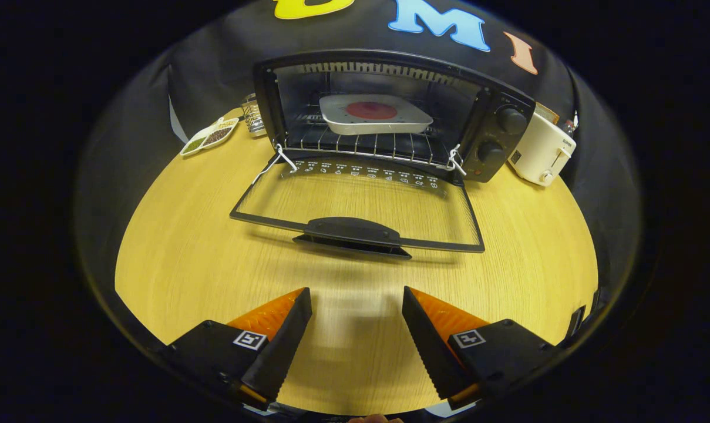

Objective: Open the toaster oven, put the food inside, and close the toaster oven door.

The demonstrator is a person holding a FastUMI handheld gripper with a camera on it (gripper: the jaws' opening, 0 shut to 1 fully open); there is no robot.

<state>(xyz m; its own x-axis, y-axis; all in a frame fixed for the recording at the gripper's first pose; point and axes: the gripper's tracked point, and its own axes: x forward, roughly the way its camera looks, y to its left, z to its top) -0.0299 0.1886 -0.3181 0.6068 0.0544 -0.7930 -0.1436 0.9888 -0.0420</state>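
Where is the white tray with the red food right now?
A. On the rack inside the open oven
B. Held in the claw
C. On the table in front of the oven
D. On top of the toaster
A: the tray rests on the wire rack inside the toaster oven, door folded down, while the claw is open, holding nothing.

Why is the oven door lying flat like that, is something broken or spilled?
Nothing looks broken or spilled. The toaster oven door is simply folded fully open over the table. The tray with the food sits level on the rack. The gripper is open, holding nothing.
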